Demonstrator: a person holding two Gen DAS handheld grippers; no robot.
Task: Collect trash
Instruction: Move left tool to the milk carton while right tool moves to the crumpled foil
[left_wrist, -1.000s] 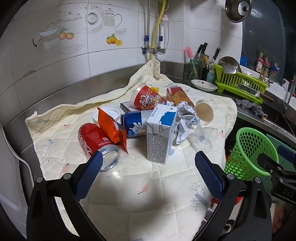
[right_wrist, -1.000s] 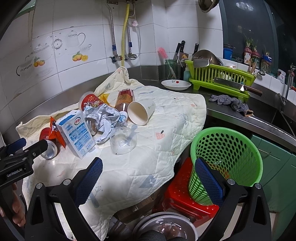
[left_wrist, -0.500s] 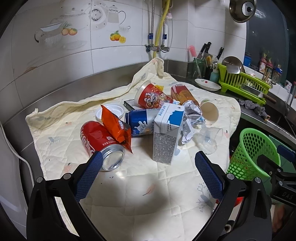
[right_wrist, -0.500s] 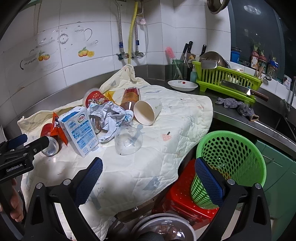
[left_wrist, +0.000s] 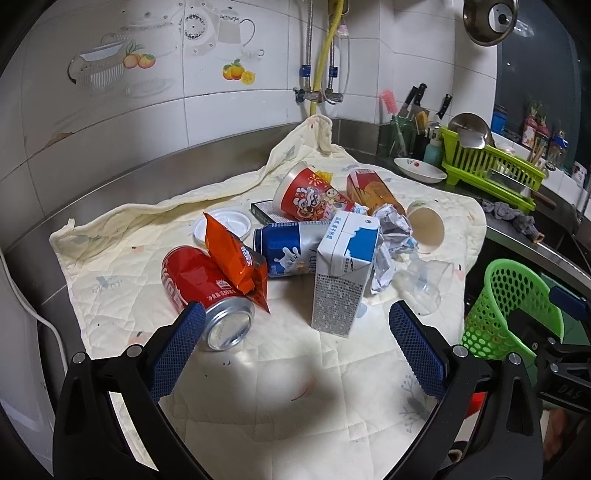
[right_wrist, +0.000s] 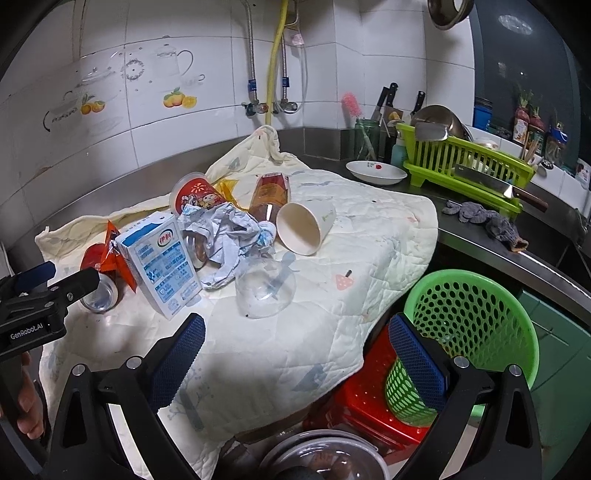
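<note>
Trash lies in a heap on a cream quilted cloth (left_wrist: 258, 373): a red cola can (left_wrist: 199, 288), an orange snack bag (left_wrist: 236, 262), a blue can (left_wrist: 288, 247), an upright milk carton (left_wrist: 343, 273), crumpled paper (left_wrist: 391, 236), a red noodle cup (left_wrist: 306, 195), a paper cup (right_wrist: 306, 229) and a clear plastic cup (right_wrist: 266, 284). A green mesh basket (right_wrist: 469, 325) stands to the right, below the counter edge. My left gripper (left_wrist: 295, 332) is open and empty just before the can and carton. My right gripper (right_wrist: 295, 347) is open and empty over the cloth's front edge.
A red stool (right_wrist: 362, 402) holds the basket. A green dish rack (right_wrist: 465, 162), a white dish (right_wrist: 376, 171), knives and a grey rag (right_wrist: 484, 221) sit on the steel counter at the right. A tiled wall with pipes is behind.
Both grippers have moved a little forward towards the trash heap, which looms larger. Nothing has been taken hold of.
</note>
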